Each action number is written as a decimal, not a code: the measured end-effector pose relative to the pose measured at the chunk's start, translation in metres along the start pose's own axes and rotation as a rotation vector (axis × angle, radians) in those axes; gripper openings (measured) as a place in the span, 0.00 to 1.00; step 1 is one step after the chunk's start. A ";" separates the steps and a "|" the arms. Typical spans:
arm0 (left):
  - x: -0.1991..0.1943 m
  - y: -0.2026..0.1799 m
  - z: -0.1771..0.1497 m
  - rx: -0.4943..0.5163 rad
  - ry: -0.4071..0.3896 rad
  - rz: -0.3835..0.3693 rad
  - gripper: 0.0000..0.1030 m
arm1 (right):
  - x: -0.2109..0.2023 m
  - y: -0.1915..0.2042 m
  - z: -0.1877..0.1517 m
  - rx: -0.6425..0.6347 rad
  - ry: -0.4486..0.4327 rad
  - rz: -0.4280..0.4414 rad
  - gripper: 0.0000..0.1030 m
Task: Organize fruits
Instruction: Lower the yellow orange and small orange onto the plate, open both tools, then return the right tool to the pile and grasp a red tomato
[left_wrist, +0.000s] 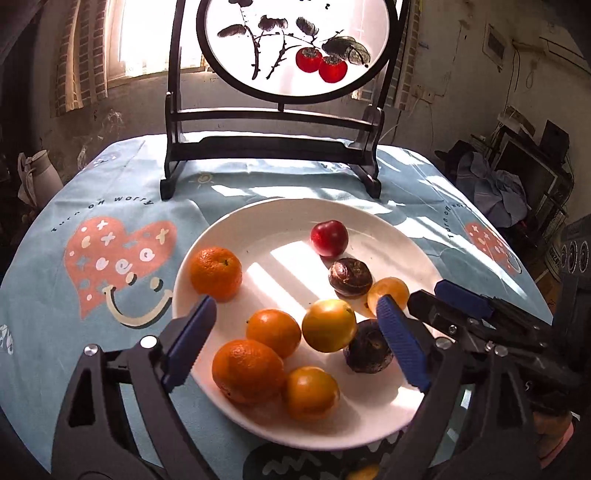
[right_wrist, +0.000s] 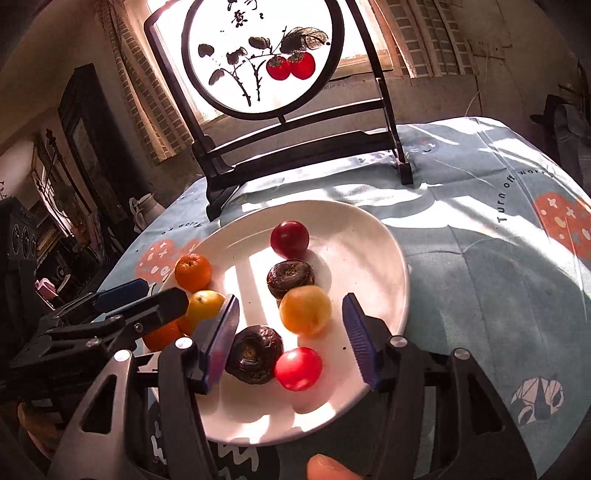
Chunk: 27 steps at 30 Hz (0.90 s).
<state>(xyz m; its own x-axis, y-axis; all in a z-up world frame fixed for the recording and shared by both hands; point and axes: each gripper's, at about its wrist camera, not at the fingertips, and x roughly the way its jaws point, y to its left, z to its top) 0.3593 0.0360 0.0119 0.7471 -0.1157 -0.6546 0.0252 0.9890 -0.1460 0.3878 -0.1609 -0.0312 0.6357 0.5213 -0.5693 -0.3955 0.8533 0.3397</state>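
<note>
1. Left wrist view: left gripper (left_wrist: 295, 332) has jaws wide, nothing held, hovering over the round white ceramic plate (left_wrist: 369, 218). Fruit sits loose on it: 3 bumpy orange mandarins (left_wrist: 216, 272), smooth yellow-orange plums (left_wrist: 328, 325), 2 dark wrinkled passion fruits (left_wrist: 350, 277).
2. Right wrist view: right gripper (right_wrist: 291, 332) is half open, empty, above the glossy red plum (right_wrist: 298, 368).
3. Risk: both grippers crowd 1 plate; a finger nudge likely rolls round fruit off the shallow rim.
</note>
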 end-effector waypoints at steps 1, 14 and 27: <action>-0.008 0.001 0.002 -0.001 -0.006 0.005 0.88 | -0.006 0.002 0.001 -0.003 -0.010 0.004 0.58; -0.065 0.037 -0.057 -0.089 0.046 0.048 0.97 | -0.062 0.024 -0.065 -0.049 0.138 0.114 0.58; -0.085 0.052 -0.099 -0.068 0.047 0.102 0.96 | -0.071 0.034 -0.114 -0.061 0.300 0.185 0.48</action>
<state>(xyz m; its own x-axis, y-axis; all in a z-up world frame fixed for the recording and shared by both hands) 0.2312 0.0882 -0.0135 0.7116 -0.0211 -0.7022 -0.0953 0.9874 -0.1262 0.2531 -0.1698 -0.0644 0.3308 0.6330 -0.6999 -0.5305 0.7381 0.4168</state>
